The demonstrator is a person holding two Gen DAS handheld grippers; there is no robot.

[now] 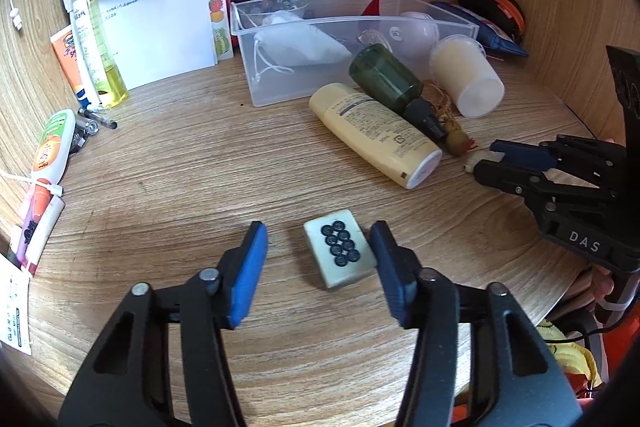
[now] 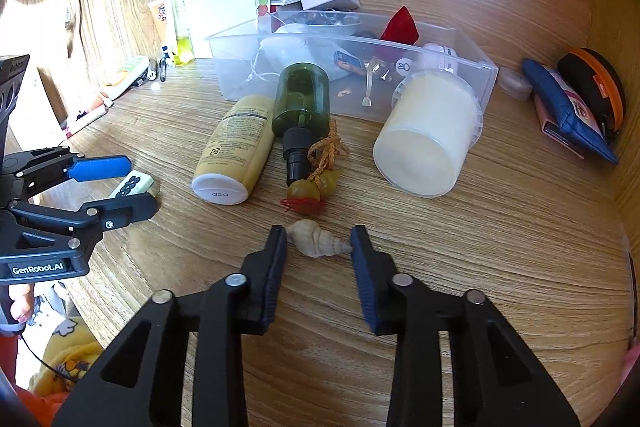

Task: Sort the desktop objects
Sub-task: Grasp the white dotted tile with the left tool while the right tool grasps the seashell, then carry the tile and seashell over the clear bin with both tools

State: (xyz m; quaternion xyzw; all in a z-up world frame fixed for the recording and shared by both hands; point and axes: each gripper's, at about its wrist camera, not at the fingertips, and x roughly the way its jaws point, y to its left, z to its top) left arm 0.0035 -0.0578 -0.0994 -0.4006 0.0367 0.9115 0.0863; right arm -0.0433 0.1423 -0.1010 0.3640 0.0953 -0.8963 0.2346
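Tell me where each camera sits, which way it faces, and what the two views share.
Left wrist: sits on the left gripper, looking down along its fingers at a mahjong tile; the right gripper shows at right.
Right wrist: sits on the right gripper, looking down at a seashell; the left gripper shows at left.
Shared: clear bin, green bottle, cream bottle.
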